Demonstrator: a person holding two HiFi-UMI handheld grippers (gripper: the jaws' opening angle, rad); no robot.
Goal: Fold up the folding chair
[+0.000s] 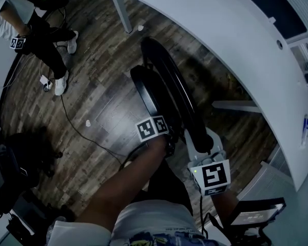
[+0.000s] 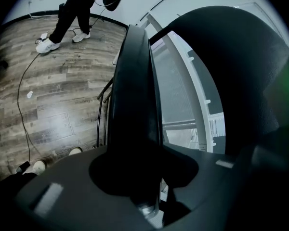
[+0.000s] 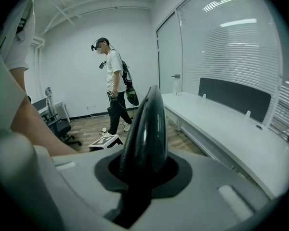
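One black folding chair [image 1: 167, 88] with round seat and back panels, two hand-held claws, namely one left claw [image 2: 143, 167] and one right claw [image 3: 140, 170], one long curved white table [image 1: 220, 45], one standing person [image 3: 114, 81], two white shoes [image 1: 60, 82], one black floor cable [image 1: 87, 135].

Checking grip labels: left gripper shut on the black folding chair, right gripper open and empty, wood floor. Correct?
Not quite. The right gripper is not empty: the right gripper view shows it shut on the folding chair too. The rest, left gripper and wood floor, is right.
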